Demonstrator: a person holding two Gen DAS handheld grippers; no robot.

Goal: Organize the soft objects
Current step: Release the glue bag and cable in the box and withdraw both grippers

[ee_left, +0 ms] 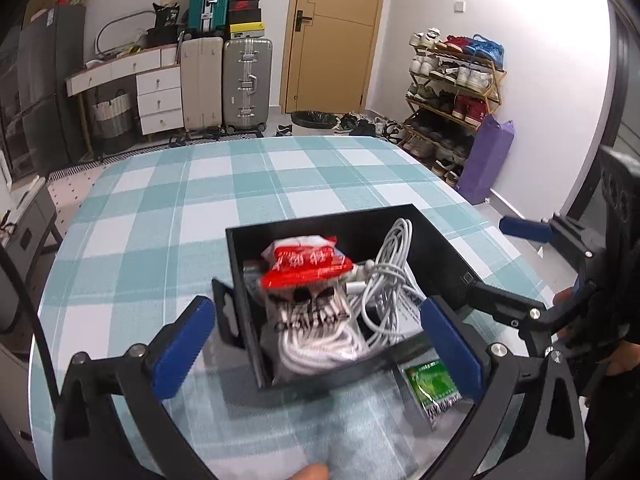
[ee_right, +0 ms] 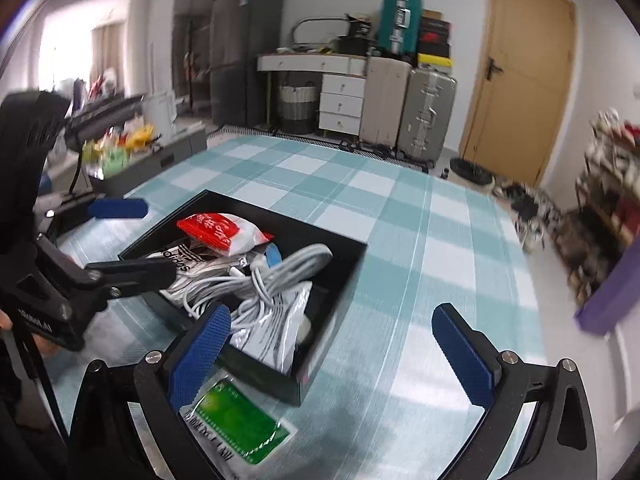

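Both claws released, nothing gripped: left gripper (ee_left: pixel 316 344) w/ jaws astride black box (ee_left: pixel 436 236); right gripper (ee_right: pixel 332 344) over green packet (ee_right: pixel 240 428) at box's near edge, on checked tablecloth (ee_right: pixel 400 208).

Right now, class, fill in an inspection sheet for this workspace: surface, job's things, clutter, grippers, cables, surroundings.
Surface: table under a teal checked cloth.
Job's things: black box holding a red packet, a black-and-white bag and white pouches; green packet outside it, against its near wall.
Clutter: nothing seen on the cloth.
Grippers: left gripper and right gripper both open, empty.
Cables: white cable bundled inside the box.
Surroundings: suitcases, shoe rack, door.
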